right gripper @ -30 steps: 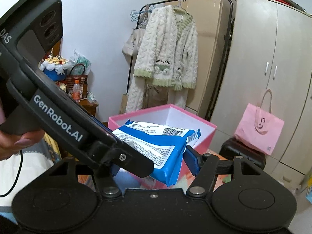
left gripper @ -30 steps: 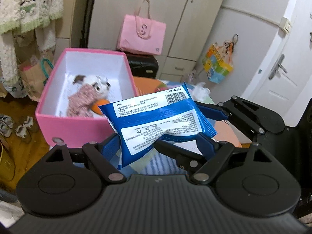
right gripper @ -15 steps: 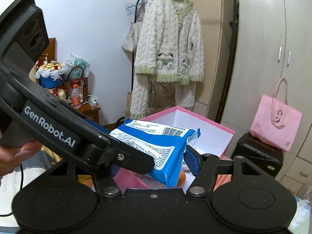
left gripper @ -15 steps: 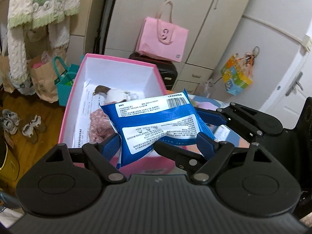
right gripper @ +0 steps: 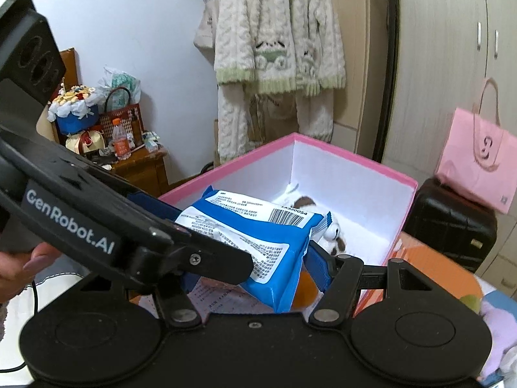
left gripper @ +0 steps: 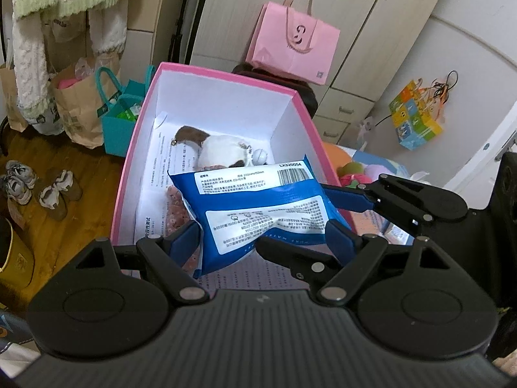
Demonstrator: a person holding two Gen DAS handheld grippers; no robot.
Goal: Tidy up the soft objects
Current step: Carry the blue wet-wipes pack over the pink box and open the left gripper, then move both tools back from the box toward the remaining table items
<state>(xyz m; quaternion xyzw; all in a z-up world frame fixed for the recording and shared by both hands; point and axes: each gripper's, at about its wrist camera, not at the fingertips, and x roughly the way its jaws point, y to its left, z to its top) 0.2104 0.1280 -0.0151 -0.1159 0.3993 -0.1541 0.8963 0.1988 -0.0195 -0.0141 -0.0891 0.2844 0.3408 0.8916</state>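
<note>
A blue pack of wet wipes (left gripper: 258,200) hangs over the near end of an open pink box (left gripper: 226,76). My left gripper (left gripper: 261,239) is shut on the pack's lower half, one blue pad on each side. In the right wrist view, my right gripper (right gripper: 255,274) grips the same pack (right gripper: 258,236) crosswise, while the left gripper's black body reaches in from the left. A brown-and-white plush dog (left gripper: 223,152) lies inside the box on printed paper, partly hidden by the pack. It also shows in the right wrist view (right gripper: 332,236), beside the box wall (right gripper: 355,158).
A pink paper bag (left gripper: 294,51) sits on a black suitcase (right gripper: 449,223) behind the box. A knitted cardigan (right gripper: 278,32) hangs on a rack. Paper bags, a teal bag (left gripper: 119,119) and shoes (left gripper: 38,190) stand on the floor at left. Soft toys (left gripper: 355,171) lie right of the box.
Both grippers carried the pack forward and slightly down, from in front of the box to over its open near end. The grip on the pack is unchanged.
</note>
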